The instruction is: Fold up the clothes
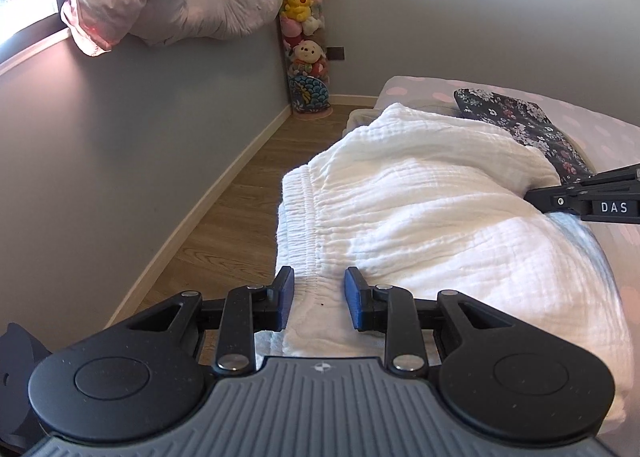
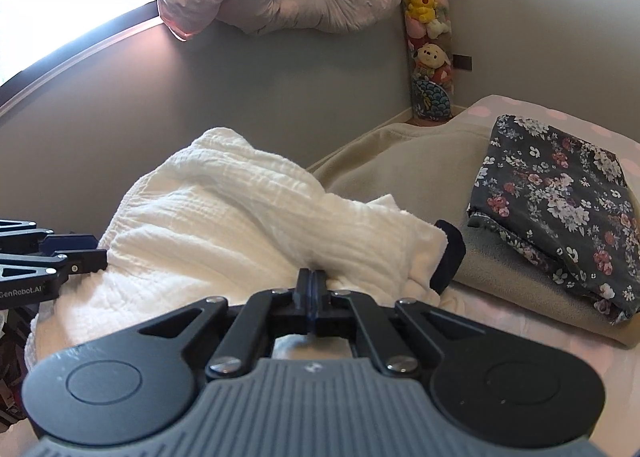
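The white garment [image 1: 420, 209] is being held on the bed [image 2: 500, 321], beside the floral cloth [image 2: 560, 201]: left gripper [image 1: 319, 297] spread around its waistband [image 1: 308, 233], right gripper [image 2: 313, 289] pinching cloth. An unclamped waistband risks being dropped.

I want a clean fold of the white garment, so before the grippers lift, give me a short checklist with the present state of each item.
1. Right gripper shut on the white garment: ok, pads together at a fold.
2. Left gripper gripping the elastic waistband: not ok, pads straddle it with a gap.
3. Both grippers on the same garment: ok.
4. Folded floral garment apart from the white one: ok.
5. Dark cloth beside the white garment is free of it: cannot tell.
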